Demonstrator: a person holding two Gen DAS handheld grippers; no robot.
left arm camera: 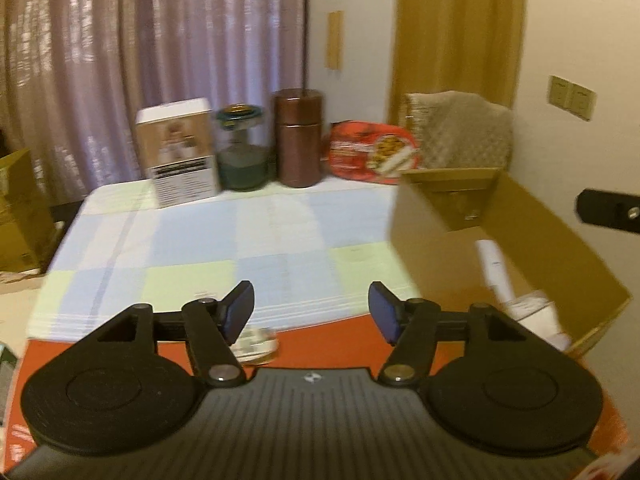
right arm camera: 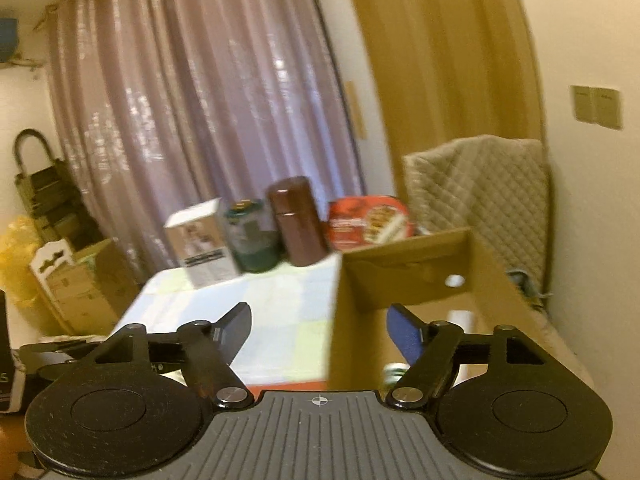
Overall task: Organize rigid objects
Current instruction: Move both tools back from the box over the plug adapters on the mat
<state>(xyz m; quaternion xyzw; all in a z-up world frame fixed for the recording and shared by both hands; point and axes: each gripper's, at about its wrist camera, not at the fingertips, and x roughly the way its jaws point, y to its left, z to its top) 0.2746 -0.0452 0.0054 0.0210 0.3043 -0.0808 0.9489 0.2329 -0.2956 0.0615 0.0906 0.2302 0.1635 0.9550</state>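
My left gripper (left arm camera: 311, 297) is open with nothing between its blue pads (left arm camera: 240, 312), and it hovers over a flat red box (left arm camera: 320, 350) at the near edge of the checked tablecloth (left arm camera: 240, 240). My right gripper (right arm camera: 320, 316) is also open and empty, in front of the near corner of an open cardboard box (right arm camera: 400, 280). That cardboard box (left arm camera: 520, 240) holds white items (left arm camera: 494, 268). Along the table's far edge stand a white tin (left arm camera: 176, 152), a glass jar (left arm camera: 240, 148), a brown canister (left arm camera: 298, 138) and a red packet (left arm camera: 372, 152).
A chair with a quilted cover (right arm camera: 480, 200) stands behind the cardboard box against the wall. Cartons (right arm camera: 80, 292) and a yellow bag (right arm camera: 16, 264) sit on the floor left of the table. A curtain (left arm camera: 160, 60) hangs behind the table.
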